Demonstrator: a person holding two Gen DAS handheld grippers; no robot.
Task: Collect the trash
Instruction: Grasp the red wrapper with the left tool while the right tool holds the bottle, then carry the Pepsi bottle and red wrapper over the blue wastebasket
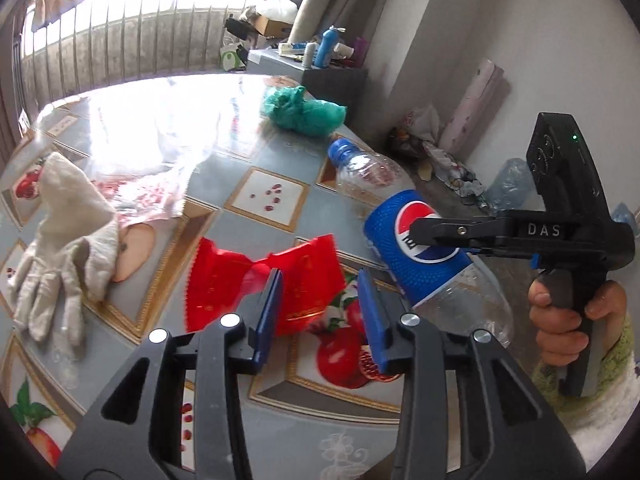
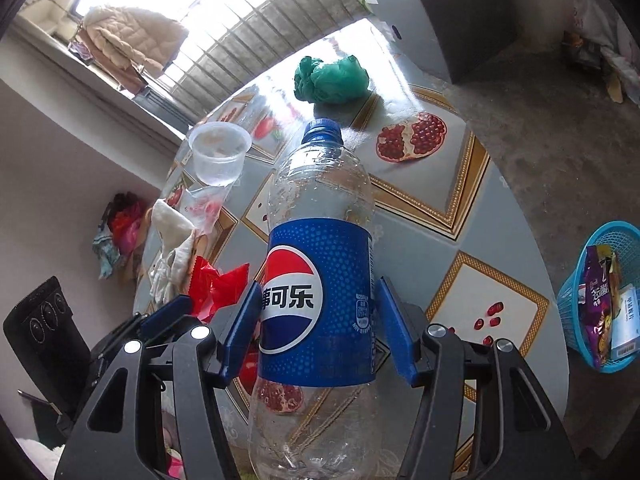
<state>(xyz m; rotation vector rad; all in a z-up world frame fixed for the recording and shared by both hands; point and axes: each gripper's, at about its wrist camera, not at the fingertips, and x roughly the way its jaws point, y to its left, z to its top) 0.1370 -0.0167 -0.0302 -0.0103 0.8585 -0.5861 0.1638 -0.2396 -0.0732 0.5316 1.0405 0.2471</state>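
The right gripper [image 2: 318,320] is clamped on an empty Pepsi bottle [image 2: 320,264], its blue pads against the label at both sides, the bottle held over the table [image 2: 432,224] with its blue cap pointing toward 12 o'clock in the right wrist view. The left gripper [image 1: 320,300] stands moderately open with nothing between its fingers, hovering over a red wrapper [image 1: 256,284] that lies on the table.

Risks, as judged: the bottle is thin, empty plastic gripped on a slick label; it may buckle or slide out if swung toward the blue basket [image 2: 576,280] at 3 o'clock, which sits off the table's edge and already holds packets. The wrapper lies flat and crumpled; the left fingers could scrape the tablecloth or pinch only a corner.

Other litter present: a green plastic bag [image 1: 304,110] at 12 o'clock, a clear plastic cup [image 2: 219,152] at 10 o'clock, a white glove [image 1: 64,248] at 9 o'clock.

Not determinable: whether the bottle's base touches the table; the cup's contents, washed out by window glare; the basket's far side, cut off by the frame.
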